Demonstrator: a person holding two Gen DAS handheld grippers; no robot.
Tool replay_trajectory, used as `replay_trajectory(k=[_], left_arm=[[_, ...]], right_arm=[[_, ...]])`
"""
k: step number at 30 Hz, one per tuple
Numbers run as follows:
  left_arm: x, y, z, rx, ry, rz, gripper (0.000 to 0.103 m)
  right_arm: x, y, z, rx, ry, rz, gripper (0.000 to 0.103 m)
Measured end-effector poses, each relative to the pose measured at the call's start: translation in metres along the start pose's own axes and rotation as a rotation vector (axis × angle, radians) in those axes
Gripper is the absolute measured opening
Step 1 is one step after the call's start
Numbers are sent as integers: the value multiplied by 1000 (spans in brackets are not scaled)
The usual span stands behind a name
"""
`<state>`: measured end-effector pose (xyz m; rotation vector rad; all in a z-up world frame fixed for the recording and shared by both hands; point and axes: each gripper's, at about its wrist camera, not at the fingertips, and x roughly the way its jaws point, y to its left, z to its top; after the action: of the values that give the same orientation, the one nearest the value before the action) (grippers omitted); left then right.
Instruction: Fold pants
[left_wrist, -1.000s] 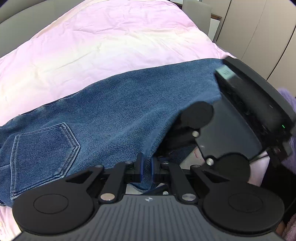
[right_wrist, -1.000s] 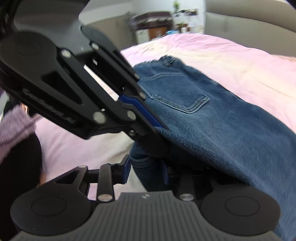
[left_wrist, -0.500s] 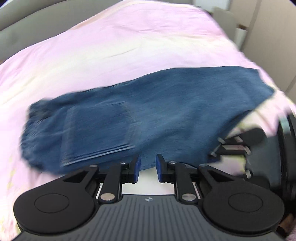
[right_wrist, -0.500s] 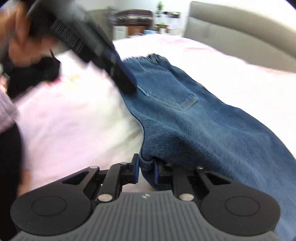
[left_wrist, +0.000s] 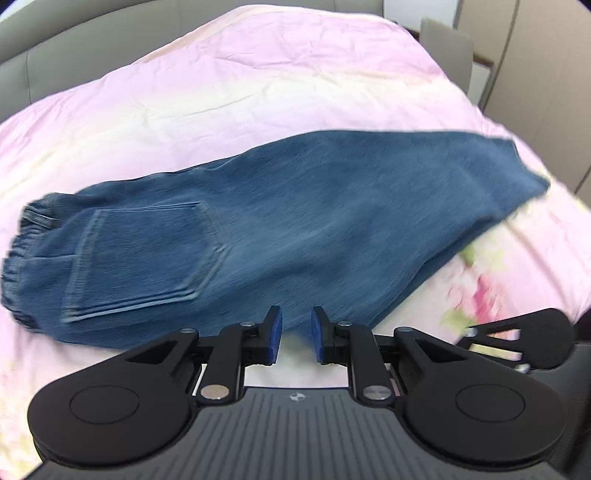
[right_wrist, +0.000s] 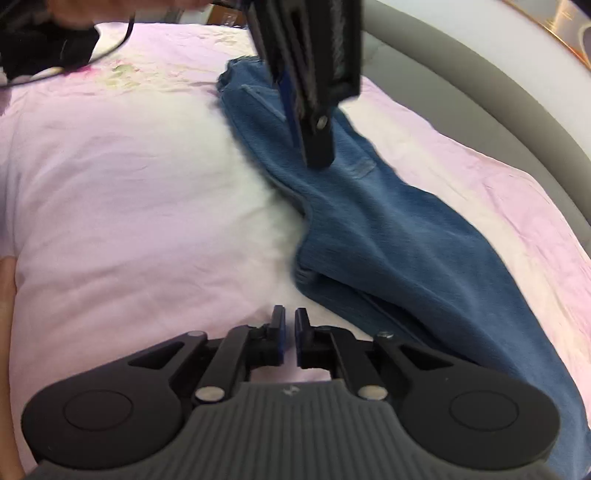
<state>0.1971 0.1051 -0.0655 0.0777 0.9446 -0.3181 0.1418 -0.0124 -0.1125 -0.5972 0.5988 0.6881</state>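
The pants (left_wrist: 288, 236) lie lengthwise across the bed (left_wrist: 258, 96), one leg stacked on the other, resting on the pink cover. This layout suggests the halving along the length is done and the shortening fold is not.

Left to right in the left wrist view:
- The elastic waistband (left_wrist: 26, 236) sits at the far left, bunched, clear of both tools.
- The back pocket (left_wrist: 144, 258) faces up just right of it, so the seat side is outermost.
- The left gripper (left_wrist: 296, 334) hangs low over the near edge of the denim, around the crotch area. Its jaws stand apart with a clear gap and grip nothing; cloth shows between and beyond them, but contact cannot be confirmed.
- The leg hems (left_wrist: 524, 177) reach the far right, slightly blurred.
- Part of the other tool shows at the lower right.

Left to right in the right wrist view:
- Bare bed cover fills the left.
- The right gripper (right_wrist: 289, 334) hovers over that bare cover, just beside the doubled leg edge (right_wrist: 314, 273). Its jaws are narrowly parted and empty.
- The pants run diagonally away to the right, 2 layers visible at the near end.

Judgement: both tools are released to let the cloth settle flat. The next grasp likely needs both layers at the hem; catching 1 layer would split the stack.
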Motion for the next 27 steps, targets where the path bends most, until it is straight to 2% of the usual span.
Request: replay_trajectory(k=[4,6,8,10,13,18,20,22,24,26,27], left_arm=[[20,-20,6,-22,36,5,22],[31,-26,7,-23,67,27,20],[43,-27,5,-20,111,59,17],[54,-28,3,1,148,97,12],[66,-27,1,25,203,119,12],[77,-36,7,99,282,168,12],[82,-41,9,119,307,186,12],[85,-42,9,124,321,199,12],[86,-46,8,123,327,212,12],[87,-50,8,132,329,226,11],[87,-51,8,135,332,233,11]], right_arm=[[-24,-65,-24,121,77,-70,1],[-34,-109,-43,215,134,-112,1],[-42,-160,-66,327,189,-154,5],[-53,-214,-91,462,232,-208,11],[-70,-294,-134,658,279,-307,15],[-100,-409,-216,1030,292,-403,18],[-107,-438,-243,1174,259,-420,20],[-108,-457,-266,1306,235,-427,30],[-102,-467,-286,1410,216,-419,32],[-94,-474,-301,1502,179,-389,32],[-93,-476,-306,1532,167,-388,19]])
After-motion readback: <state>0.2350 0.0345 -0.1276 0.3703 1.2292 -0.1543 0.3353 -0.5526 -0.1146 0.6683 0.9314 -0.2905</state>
